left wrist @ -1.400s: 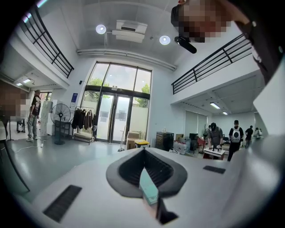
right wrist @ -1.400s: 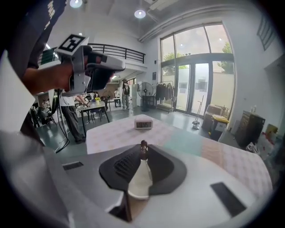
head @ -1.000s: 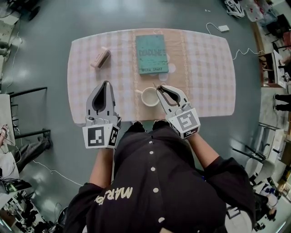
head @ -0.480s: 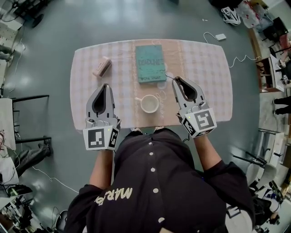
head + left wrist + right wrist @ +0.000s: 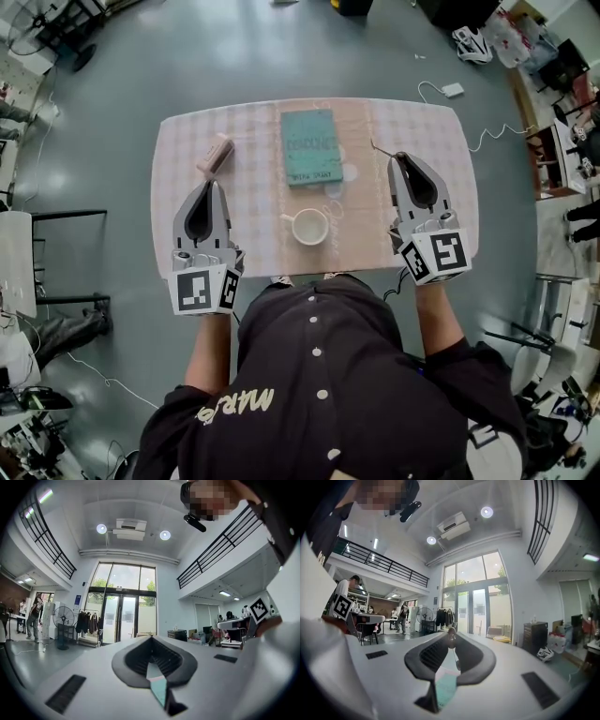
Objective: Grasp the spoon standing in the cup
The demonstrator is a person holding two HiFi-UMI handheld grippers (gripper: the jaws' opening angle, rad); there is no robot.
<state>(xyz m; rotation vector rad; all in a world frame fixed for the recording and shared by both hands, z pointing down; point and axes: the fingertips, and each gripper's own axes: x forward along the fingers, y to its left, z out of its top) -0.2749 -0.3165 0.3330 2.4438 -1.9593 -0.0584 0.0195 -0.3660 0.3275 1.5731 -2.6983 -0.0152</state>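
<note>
One risk: right gripper [image 5: 403, 159] jaws pinch spoon [image 5: 452, 633] at very tips; thin handle may pivot, slip onto counter [image 5: 187, 150]. Left gripper [image 5: 208, 186] jaws pressed together.

I count one table [image 5: 436, 131]. On it stands one cup [image 5: 309, 226], near the middle of the front edge. One teal book [image 5: 310, 145] lies at the middle of the far edge, and one pink block [image 5: 215, 155] lies toward the far left corner. There is one spoon [image 5: 451, 634]. I hold two grippers: my left gripper [image 5: 211, 187] and my right gripper [image 5: 401, 159].
</note>
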